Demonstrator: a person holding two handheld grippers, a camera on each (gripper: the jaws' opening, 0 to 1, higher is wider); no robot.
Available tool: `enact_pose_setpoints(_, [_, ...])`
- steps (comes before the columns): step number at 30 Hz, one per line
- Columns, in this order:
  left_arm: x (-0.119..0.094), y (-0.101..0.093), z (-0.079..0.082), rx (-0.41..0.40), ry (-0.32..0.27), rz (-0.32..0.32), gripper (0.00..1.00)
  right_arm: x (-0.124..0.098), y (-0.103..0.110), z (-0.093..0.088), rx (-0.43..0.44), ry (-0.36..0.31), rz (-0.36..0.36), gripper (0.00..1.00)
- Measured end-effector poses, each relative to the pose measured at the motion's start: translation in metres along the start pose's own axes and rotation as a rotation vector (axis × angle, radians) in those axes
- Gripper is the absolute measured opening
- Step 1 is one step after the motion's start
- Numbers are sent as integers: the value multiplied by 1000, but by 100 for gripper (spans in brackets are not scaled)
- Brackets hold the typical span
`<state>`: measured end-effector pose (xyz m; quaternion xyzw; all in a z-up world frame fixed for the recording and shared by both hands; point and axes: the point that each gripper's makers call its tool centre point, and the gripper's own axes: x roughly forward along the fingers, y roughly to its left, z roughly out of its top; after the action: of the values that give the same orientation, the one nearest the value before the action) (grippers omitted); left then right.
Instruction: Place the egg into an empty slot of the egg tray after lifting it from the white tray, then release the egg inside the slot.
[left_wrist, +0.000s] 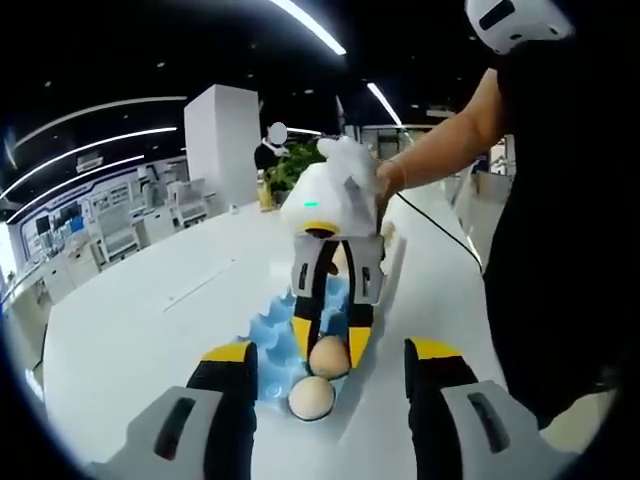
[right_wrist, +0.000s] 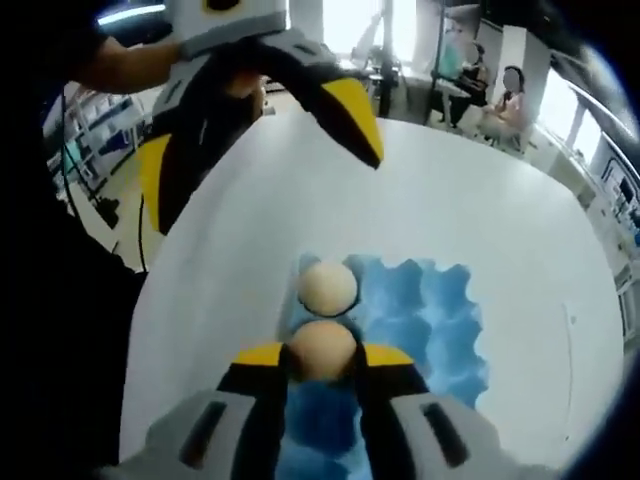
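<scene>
While the right gripper (right_wrist: 322, 362) clamps its yellow-tipped jaws on an egg (right_wrist: 322, 350) above the blue egg tray (right_wrist: 430, 320), a second egg (right_wrist: 327, 285) sits in a slot just beyond its tips. Opposite it, the left gripper (left_wrist: 330, 365) hovers with jaws spread wide, empty, over the white table (left_wrist: 150, 300).

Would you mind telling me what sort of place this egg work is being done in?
Probably an open office or lab showroom: long ceiling light strips, rows of desks and chairs, a big white table, and people seated in the background.
</scene>
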<state>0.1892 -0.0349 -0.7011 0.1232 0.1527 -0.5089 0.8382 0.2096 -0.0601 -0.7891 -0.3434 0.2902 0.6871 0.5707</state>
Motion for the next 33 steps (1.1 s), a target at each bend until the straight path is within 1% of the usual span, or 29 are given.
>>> enact_pose_setpoints(1, [0,0,0,1,1,0,60,-2,2,-1,-4,-1,0,29])
enact_pose_setpoints(3, [1,-1,1,1,2,-1,60,-5,5,-3,-41,-7,1,31])
enact_pose_setpoints(5, [2,-1,2,-2,0,-1,59,-9,6,-5,-37,-12,-6,30])
enact_pose_setpoints(7, [2,0,3,3,-3,1,59,-15,4,-6,-2,-39,-16,29])
enact_pose_setpoints(8, [2,0,3,4,-4,3,59,-17,5,-9,6,-35,-13,29])
enact_pose_setpoints(12, [2,0,6,5,-11,4,59,-27,5,-23,23,-35,-38,28])
enact_pose_setpoints(13, [3,0,6,4,-11,3,59,-30,5,-26,30,-40,-44,28])
enact_pose_setpoints(15, [3,-1,6,-5,-14,1,59,-37,7,-31,70,-60,-53,28])
enact_pose_setpoints(16, [3,-1,7,-15,-23,-1,59,-41,8,-35,75,-60,-62,28])
enact_pose_setpoints(18, [3,0,6,-3,-15,1,59,-45,11,-42,83,-59,-72,28])
enact_pose_setpoints(22, [5,-1,8,-3,-18,-6,59,-56,14,-55,93,-52,-94,28])
enact_pose_setpoints(26, [4,0,7,-6,-18,-3,59,-70,13,-72,126,-49,-128,28])
enact_pose_setpoints(28, [4,-1,6,-6,-16,-3,59,-80,13,-85,152,-42,-147,28])
enact_pose_setpoints(29, [3,-1,5,-8,-14,-2,59,-89,14,-97,187,-40,-160,28])
enact_pose_setpoints(30, [3,-1,5,-9,-13,-2,59,-94,15,-105,206,-32,-171,28])
enact_pose_setpoints(31, [3,-1,5,-8,-13,-2,59,-96,14,-108,206,-27,-178,28])
enact_pose_setpoints(33, [3,-1,5,-7,-11,-3,59,-104,16,-122,218,-6,-193,28])
